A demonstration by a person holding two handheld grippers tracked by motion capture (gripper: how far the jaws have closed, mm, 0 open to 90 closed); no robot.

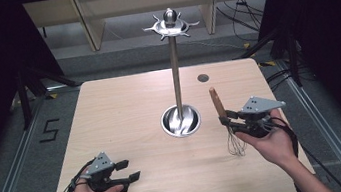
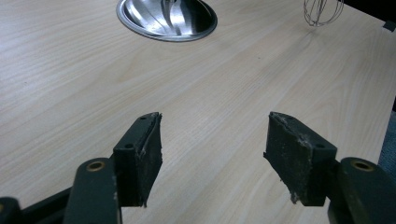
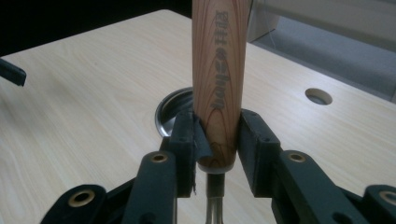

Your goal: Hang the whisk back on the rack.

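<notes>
Whisk (image 1: 227,123) is clamped by its wooden handle in the right gripper (image 1: 227,118), wire end hanging just over the table (image 1: 127,127), right of the steel stand base (image 1: 180,120). Left gripper (image 1: 126,171) has its jaws wide apart, holding nothing.

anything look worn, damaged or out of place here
The pads on the left gripper fingers look worn: edges ragged and peeling, in the left gripper view. Otherwise tidy: the right gripper grips the whisk upright by its wooden handle, near the stand.
</notes>
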